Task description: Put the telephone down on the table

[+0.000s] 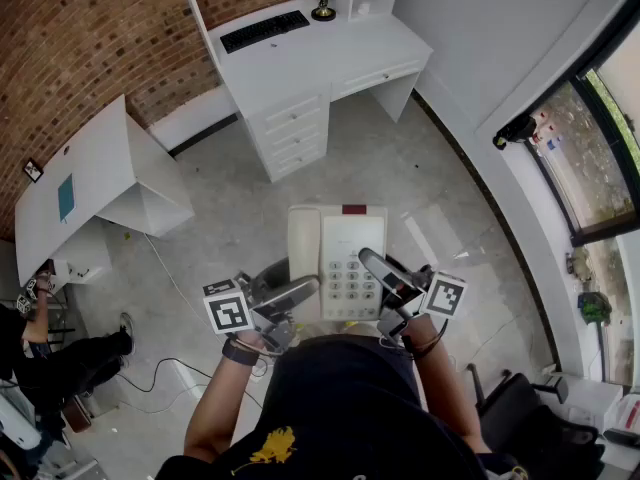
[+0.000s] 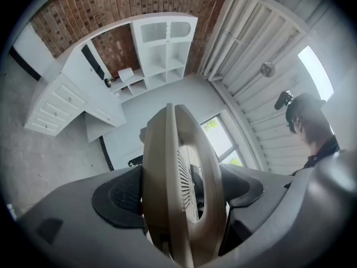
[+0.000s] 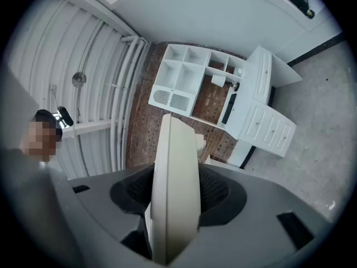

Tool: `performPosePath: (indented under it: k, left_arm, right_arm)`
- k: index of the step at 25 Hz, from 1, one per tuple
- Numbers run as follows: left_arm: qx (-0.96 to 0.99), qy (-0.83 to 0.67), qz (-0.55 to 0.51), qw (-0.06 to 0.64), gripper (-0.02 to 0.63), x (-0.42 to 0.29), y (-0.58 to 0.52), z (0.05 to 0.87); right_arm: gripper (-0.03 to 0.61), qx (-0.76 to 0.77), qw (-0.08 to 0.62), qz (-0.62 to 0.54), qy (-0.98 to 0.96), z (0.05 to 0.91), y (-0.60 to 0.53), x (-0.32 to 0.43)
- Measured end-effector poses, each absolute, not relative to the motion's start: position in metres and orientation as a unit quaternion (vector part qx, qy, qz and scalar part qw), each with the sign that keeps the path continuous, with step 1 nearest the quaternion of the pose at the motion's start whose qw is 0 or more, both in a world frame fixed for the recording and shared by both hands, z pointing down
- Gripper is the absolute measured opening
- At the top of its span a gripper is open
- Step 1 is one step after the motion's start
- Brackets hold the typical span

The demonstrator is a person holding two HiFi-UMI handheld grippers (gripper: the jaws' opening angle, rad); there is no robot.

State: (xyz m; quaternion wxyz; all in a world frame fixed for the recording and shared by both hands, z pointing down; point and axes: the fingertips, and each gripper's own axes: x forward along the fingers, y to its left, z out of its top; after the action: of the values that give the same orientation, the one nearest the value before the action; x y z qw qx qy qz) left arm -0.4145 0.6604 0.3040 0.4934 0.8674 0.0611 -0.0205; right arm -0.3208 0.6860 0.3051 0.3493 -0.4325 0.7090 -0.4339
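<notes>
Jaws of your left gripper (image 1: pixel 300 290) and right gripper (image 1: pixel 378 268) clamp opposite edges of the telephone (image 1: pixel 345 243), carried above the floor (image 1: pixel 420 168) well short of the table (image 1: pixel 330 58); loosen either grip early and it can fall.

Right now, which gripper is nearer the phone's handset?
Left. The left gripper clamps the telephone at its handset side; the right gripper clamps the far edge, past the keypad.

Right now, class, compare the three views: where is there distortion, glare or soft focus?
Head view: fisheye bows the desk and wall; the telephone is sharp. Left gripper view: dark rounded corners, the window at right glares white, the telephone's near edge is slightly soft. Right gripper view: same dark corners, even light, no strong glare.
</notes>
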Motion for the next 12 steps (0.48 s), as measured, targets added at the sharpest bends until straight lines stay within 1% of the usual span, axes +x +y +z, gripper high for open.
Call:
performPosePath:
  k: [7, 12]
  left_arm:
    - [0.859, 0.067, -0.004, 0.508, 0.433, -0.410, 0.666, 0.315]
    - [0.860, 0.068, -0.008, 0.505, 0.433, -0.409, 0.664, 0.317]
  right_arm:
    - [0.199, -0.441, 0.357, -0.446, 0.692, 0.317, 0.694, -0.318]
    - [0.201, -0.444, 0.352, -0.442, 0.695, 0.320, 0.692, -0.316]
